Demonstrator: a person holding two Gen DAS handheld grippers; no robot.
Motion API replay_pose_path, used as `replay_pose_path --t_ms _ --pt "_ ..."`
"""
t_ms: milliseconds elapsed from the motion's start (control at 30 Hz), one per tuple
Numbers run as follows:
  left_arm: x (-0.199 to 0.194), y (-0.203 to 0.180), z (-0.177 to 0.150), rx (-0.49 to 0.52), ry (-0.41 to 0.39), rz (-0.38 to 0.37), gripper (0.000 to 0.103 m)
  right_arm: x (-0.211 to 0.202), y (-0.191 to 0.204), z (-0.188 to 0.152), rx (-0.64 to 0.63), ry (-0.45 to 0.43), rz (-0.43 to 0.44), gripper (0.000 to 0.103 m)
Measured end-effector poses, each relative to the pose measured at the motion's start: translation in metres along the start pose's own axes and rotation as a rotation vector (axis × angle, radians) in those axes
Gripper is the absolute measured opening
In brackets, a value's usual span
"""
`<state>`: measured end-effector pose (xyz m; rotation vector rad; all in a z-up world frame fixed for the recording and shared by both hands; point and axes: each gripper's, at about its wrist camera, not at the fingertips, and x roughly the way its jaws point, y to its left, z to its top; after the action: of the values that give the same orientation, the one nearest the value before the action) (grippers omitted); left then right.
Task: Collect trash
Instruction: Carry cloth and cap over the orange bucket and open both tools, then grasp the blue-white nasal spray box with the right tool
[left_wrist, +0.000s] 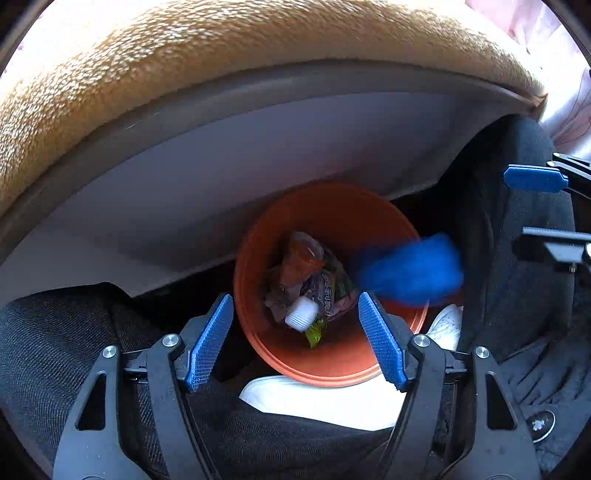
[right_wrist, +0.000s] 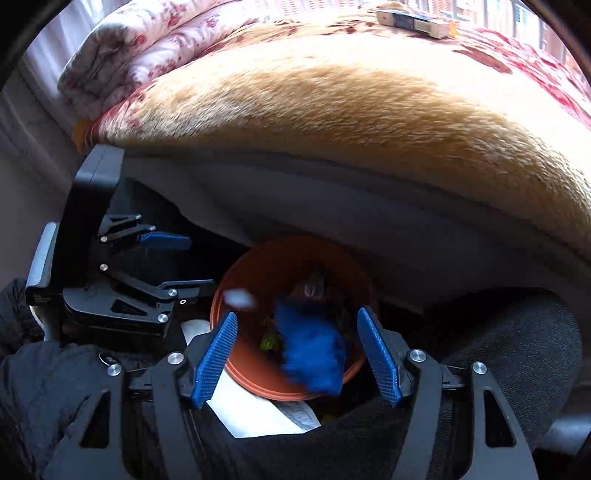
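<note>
A bed fills the background, its tan fuzzy blanket (right_wrist: 369, 122) draped over the edge, with a folded floral quilt (right_wrist: 147, 40) piled at the far left and a small flat box (right_wrist: 413, 18) lying on top of the covers. Below the bed's grey side panel (left_wrist: 258, 155) sits the orange bin (left_wrist: 332, 365), mouth facing up toward both cameras. And there is the blue scrap (left_wrist: 410, 271), blurred, over the bin's right rim in the left wrist view, its long axis running roughly left to right there; from the right wrist view it stretches from the bin's middle down to the near rim. Whether it touches the bin I cannot tell. Inside the bin lie a crumpled snack wrapper (left_wrist: 332, 291), a white bottle cap (left_wrist: 302, 313) and an orange-tinted bag (left_wrist: 303, 254). The left tongs (left_wrist: 295, 339) stand wide apart, holding nothing, framing the bin's mouth. The right tongs (right_wrist: 297, 354) are spread just as wide, empty too, the blue scrap showing between the two blue pads (right_wrist: 216, 358) but touching neither. A white shoe (left_wrist: 325, 402) sits just beneath the bin's near rim.
</note>
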<state>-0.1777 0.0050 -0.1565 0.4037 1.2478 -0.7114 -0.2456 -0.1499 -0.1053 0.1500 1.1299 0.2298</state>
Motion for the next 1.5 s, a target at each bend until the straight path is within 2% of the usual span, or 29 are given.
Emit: replay_pose_path --t_ms 167,400,567,633,733,833,967,1133,1267,1500 --pt "-0.013 0.004 -0.002 -0.013 -0.042 -0.031 0.069 -0.015 -0.011 0.004 0.008 -0.042 -0.001 0.067" --pt "-0.065 0.002 0.008 0.042 -0.202 -0.086 0.069 -0.061 -0.028 0.037 -0.037 -0.178 0.004 0.069" --pt "-0.104 0.003 0.033 0.034 -0.313 -0.083 0.069 -0.084 -0.049 0.092 -0.074 -0.276 -0.035 0.07" --pt "-0.117 0.006 0.049 0.017 -0.356 -0.067 0.08 -0.088 -0.059 0.123 -0.107 -0.302 -0.058 0.071" --pt "-0.13 0.009 0.074 -0.011 -0.42 -0.033 0.08 -0.088 -0.072 0.177 -0.164 -0.325 -0.066 0.073" --pt "-0.135 0.014 0.103 -0.048 -0.451 -0.005 0.08 -0.081 -0.081 0.24 -0.248 -0.314 -0.051 0.077" --pt "-0.135 0.027 0.134 -0.078 -0.459 -0.019 0.08 -0.048 -0.089 0.312 -0.408 -0.222 -0.061 0.08" --pt "-0.123 0.033 0.158 -0.082 -0.44 -0.005 0.08 0.002 -0.112 0.375 -0.472 -0.111 -0.098 0.08" --pt "-0.108 0.037 0.171 -0.097 -0.411 -0.011 0.08 0.031 -0.126 0.403 -0.489 -0.054 -0.084 0.08" --pt "-0.095 0.046 0.182 -0.129 -0.39 -0.038 0.08 0.07 -0.134 0.412 -0.549 0.06 -0.104 0.08"
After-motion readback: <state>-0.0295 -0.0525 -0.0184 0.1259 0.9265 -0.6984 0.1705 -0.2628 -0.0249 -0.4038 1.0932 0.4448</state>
